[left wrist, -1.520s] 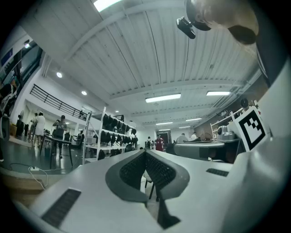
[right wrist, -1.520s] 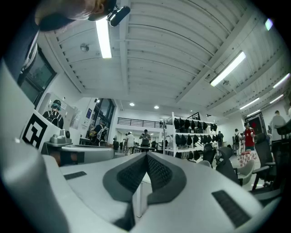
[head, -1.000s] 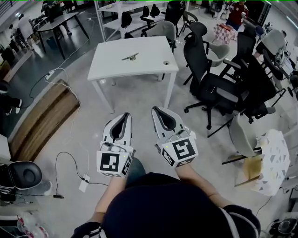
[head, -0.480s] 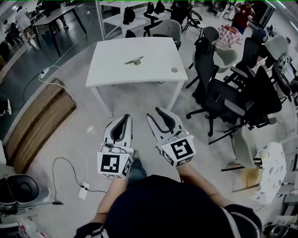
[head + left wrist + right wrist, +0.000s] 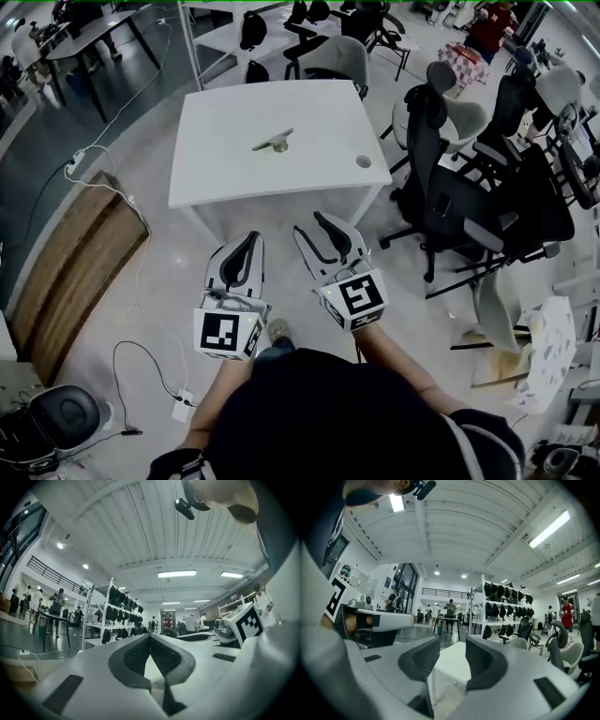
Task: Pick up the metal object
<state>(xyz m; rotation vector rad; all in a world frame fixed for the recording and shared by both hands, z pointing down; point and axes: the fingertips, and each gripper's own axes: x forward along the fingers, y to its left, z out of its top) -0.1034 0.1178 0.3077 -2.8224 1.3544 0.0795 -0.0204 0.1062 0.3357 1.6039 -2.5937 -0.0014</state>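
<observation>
Right gripper (image 5: 320, 232) jaws just opening, now wide, nothing between them; left gripper (image 5: 248, 240) jaws pressed together, empty. Worktop (image 5: 220, 164) nearer than moment ago. Metal object (image 5: 272, 142) lies mid-worktop, well ahead: approach under way, right side readied for grab

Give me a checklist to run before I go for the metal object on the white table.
1. Target found: ok. The small grey metal object lies on the white rectangular table.
2. Right gripper ready: ok. Its jaws have just been opening, stand apart, nothing between them.
3. Left gripper ready: not ok. Jaws together, empty.
4. At the table: not ok. Both grippers are over the grey floor, short of its near edge.
5. Approach clear: ok. The black office chairs stand off to the right.
6. Grip spot on object: cannot tell, too small.
</observation>
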